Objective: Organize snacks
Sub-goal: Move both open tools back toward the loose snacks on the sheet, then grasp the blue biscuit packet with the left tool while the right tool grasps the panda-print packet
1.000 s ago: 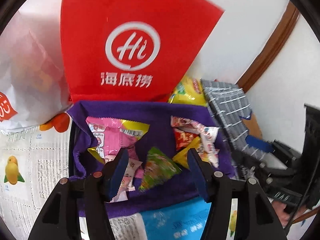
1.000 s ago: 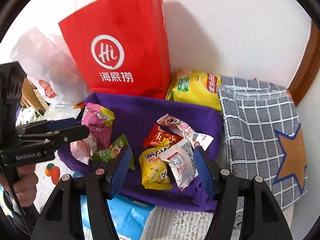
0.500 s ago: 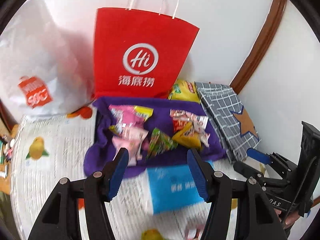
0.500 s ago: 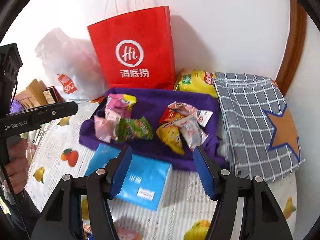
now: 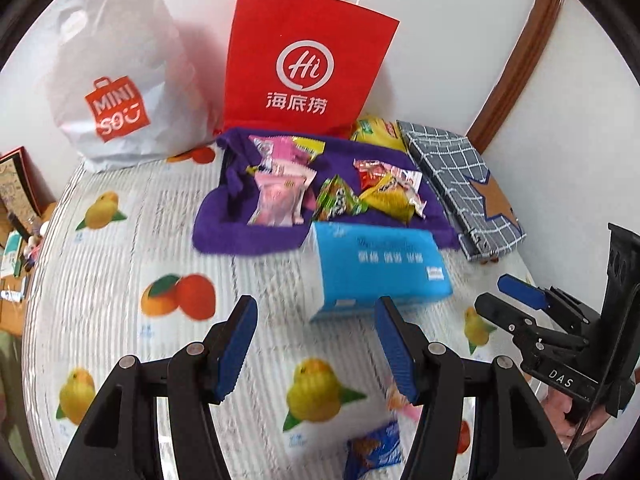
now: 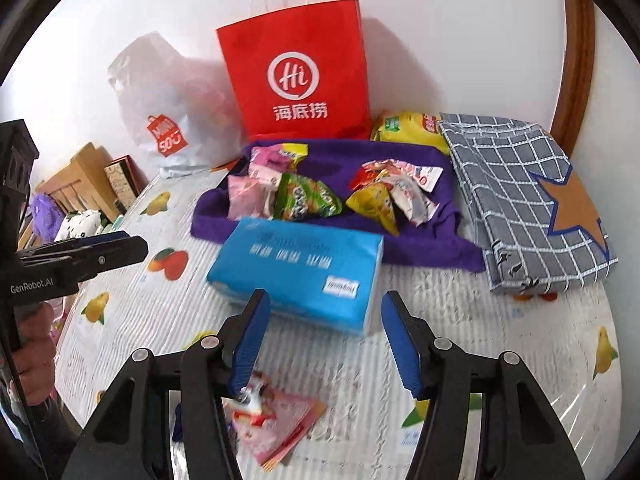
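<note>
Most snack packets [image 6: 308,196] already lie sorted on my purple cloth [image 6: 420,244]; a pink packet [image 6: 280,424] and a blue packet [image 5: 376,448] wait on the counter [image 5: 120,264]. Both my left fingers [image 5: 316,344] and right fingers [image 6: 326,340] are spread wide, empty.

The counter [image 5: 120,264] wears a white ribbed cover printed with oranges and yellow fruit. At its back, against the wall, a red paper bag [image 5: 308,68] stands upright beside a white Miniso plastic bag [image 5: 116,92]. In front of the red bag a purple cloth [image 6: 404,236] lies spread, with a yellow packet [image 6: 404,128] behind its right corner and a folded grey checked cloth [image 6: 520,200] touching its right edge. A blue tissue pack [image 6: 304,272] overlaps the purple cloth's near edge. Nearer, a pink snack packet [image 6: 280,424] and a blue snack packet [image 5: 376,452] lie flat on the cover.
</note>
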Demonstrator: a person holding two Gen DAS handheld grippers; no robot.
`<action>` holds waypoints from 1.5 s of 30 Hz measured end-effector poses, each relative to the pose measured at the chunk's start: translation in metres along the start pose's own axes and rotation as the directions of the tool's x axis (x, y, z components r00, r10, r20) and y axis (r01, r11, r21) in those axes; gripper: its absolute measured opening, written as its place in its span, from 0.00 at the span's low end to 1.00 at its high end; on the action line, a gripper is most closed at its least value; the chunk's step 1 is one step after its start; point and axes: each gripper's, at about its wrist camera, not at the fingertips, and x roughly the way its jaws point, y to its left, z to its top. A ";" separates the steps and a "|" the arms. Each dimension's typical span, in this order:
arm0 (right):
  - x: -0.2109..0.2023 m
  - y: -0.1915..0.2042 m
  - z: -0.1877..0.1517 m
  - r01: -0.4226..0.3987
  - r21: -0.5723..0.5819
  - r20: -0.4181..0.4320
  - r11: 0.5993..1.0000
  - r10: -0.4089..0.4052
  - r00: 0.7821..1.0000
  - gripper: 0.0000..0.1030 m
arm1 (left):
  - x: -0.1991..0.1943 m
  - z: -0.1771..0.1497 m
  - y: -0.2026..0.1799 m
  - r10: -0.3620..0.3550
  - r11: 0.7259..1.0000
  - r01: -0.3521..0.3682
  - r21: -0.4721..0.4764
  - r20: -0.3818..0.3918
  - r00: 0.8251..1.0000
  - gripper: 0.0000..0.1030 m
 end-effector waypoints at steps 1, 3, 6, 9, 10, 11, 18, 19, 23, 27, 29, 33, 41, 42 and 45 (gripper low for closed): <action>-0.001 0.002 -0.003 0.000 -0.005 0.001 1.000 0.000 1.000 0.57 | -0.002 -0.004 0.001 0.001 1.000 -0.001 -0.001 0.002 1.000 0.57; -0.001 0.008 -0.011 -0.009 -0.014 -0.005 1.000 0.009 1.000 0.57 | -0.006 -0.011 0.006 0.002 1.000 -0.002 -0.014 0.004 1.000 0.57; -0.001 0.016 -0.023 -0.034 -0.023 -0.013 0.999 0.034 0.999 0.57 | -0.009 -0.022 0.016 -0.002 0.999 0.002 -0.035 0.002 1.000 0.57; 0.001 0.027 -0.035 -0.048 -0.057 -0.021 0.997 0.047 0.999 0.61 | -0.010 -0.033 0.023 -0.005 0.999 0.005 -0.049 -0.004 1.000 0.57; 0.002 0.030 -0.039 -0.051 -0.067 -0.023 0.996 0.049 0.999 0.61 | -0.009 -0.036 0.026 -0.007 0.998 0.007 -0.055 -0.007 1.000 0.57; 0.003 0.034 -0.043 -0.054 -0.080 -0.026 0.995 0.052 0.998 0.61 | -0.009 -0.040 0.029 -0.008 0.998 0.007 -0.061 -0.009 1.000 0.57; 0.021 0.053 -0.067 -0.039 -0.158 -0.065 0.987 0.029 0.997 0.62 | -0.006 -0.054 0.040 -0.017 0.996 0.015 -0.087 -0.022 1.000 0.57; 0.026 0.055 -0.070 -0.031 -0.169 -0.072 0.985 0.019 0.997 0.62 | -0.005 -0.056 0.041 -0.017 0.996 0.015 -0.088 -0.026 1.000 0.57; 0.043 0.058 -0.078 0.004 -0.205 -0.089 0.979 -0.023 0.996 0.62 | 0.000 -0.062 0.040 -0.010 0.997 0.007 -0.083 -0.047 0.999 0.57; 0.058 0.055 -0.077 -0.006 -0.206 -0.124 0.979 -0.020 0.992 0.52 | 0.002 -0.064 0.035 -0.009 0.998 0.005 -0.069 -0.058 0.998 0.57; 0.059 0.048 -0.075 -0.008 -0.180 -0.125 0.984 -0.015 0.992 0.43 | 0.006 -0.065 0.030 -0.010 0.998 0.006 -0.061 -0.067 0.998 0.57; 0.053 0.027 -0.069 0.022 -0.119 -0.099 0.993 -0.034 0.995 0.41 | 0.017 -0.073 0.018 -0.030 0.999 0.025 -0.043 -0.099 0.995 0.57; 0.034 -0.029 -0.073 0.148 -0.036 -0.076 0.988 -0.150 0.986 0.41 | 0.036 -0.111 -0.001 -0.104 0.995 0.100 -0.028 -0.185 0.977 0.57; 0.033 -0.033 -0.073 0.153 -0.027 -0.076 0.988 -0.154 0.985 0.41 | 0.038 -0.116 -0.002 -0.122 0.992 0.118 -0.033 -0.195 0.973 0.57; 0.032 -0.044 -0.077 0.161 -0.011 -0.078 0.987 -0.162 0.984 0.41 | 0.038 -0.127 -0.004 -0.154 0.988 0.148 -0.045 -0.173 0.973 0.63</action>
